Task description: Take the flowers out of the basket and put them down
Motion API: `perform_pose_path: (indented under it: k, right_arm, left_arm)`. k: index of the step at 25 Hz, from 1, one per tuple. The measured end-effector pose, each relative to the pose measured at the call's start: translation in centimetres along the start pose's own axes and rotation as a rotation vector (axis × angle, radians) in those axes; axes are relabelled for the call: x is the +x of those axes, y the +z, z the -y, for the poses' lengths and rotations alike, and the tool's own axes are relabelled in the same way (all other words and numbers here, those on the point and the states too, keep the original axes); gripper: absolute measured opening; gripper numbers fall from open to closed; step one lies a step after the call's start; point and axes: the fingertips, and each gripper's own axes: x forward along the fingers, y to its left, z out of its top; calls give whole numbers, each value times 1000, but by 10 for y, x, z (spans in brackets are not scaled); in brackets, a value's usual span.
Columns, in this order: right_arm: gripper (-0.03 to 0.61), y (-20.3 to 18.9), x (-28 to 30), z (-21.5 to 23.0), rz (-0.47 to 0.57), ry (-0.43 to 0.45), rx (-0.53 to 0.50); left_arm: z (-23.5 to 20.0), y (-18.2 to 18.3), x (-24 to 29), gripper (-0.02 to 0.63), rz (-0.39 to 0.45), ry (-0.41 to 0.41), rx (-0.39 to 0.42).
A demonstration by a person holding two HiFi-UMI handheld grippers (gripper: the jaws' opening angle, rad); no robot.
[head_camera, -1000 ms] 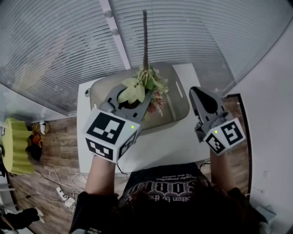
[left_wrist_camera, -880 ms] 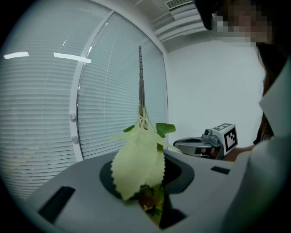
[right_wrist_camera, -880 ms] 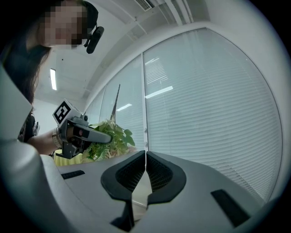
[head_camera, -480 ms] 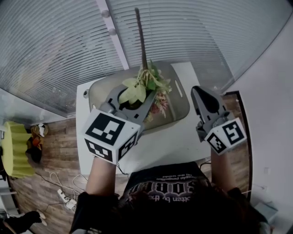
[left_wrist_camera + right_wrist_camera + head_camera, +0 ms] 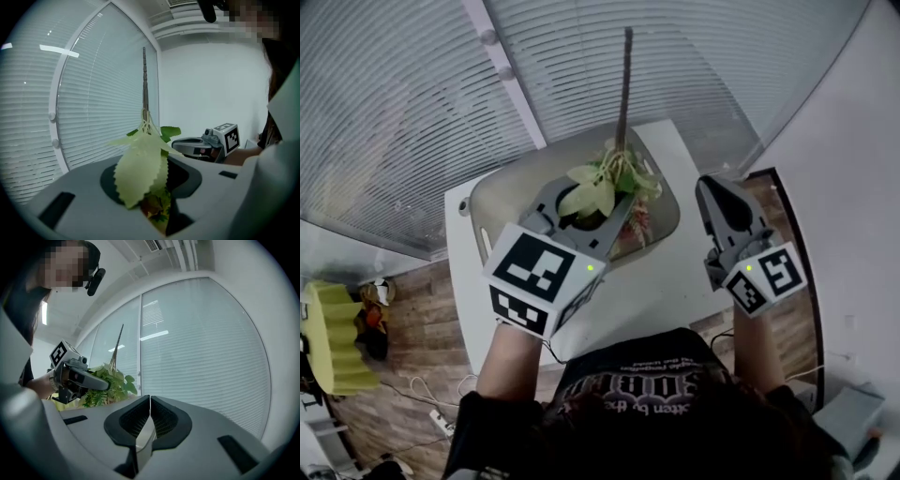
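Note:
A bunch of artificial flowers [image 5: 602,187], with green leaves, reddish blooms and a long brown stem [image 5: 625,84] pointing up, is held above the grey basket [image 5: 497,192]. My left gripper [image 5: 592,204] is shut on the leafy part of the flowers [image 5: 140,173], which fills the gap between its jaws. In the right gripper view the flowers [image 5: 115,380] show in the left gripper [image 5: 77,377]. My right gripper [image 5: 719,195] hovers to the right of the basket, off the table's right edge, shut with nothing in it [image 5: 149,404].
The basket stands on a small white table [image 5: 661,286] against a window with closed blinds [image 5: 412,103]. A white wall [image 5: 853,159] runs along the right. Wooden floor with a yellow-green object [image 5: 333,337] lies to the left.
The left gripper and the flowers have shifted a little to the right. The stem now leans slightly right instead of left. The right gripper has hardly moved.

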Motion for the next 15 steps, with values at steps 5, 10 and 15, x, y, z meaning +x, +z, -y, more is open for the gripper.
perform_pose_path:
  k: [5,10,15]
  right_arm:
    - [29,-3,-20,2,-3,-86,-3]
    - [29,-8,-46,1,-2,-157,5]
    - [29,-9,-73,2,-2,-185,12]
  left_arm:
    - [7,5,-1,115,36,-62,-8]
    - [25,6,-3,115,34,-130,16]
    - [48,15,-6,115,39,-151,33]
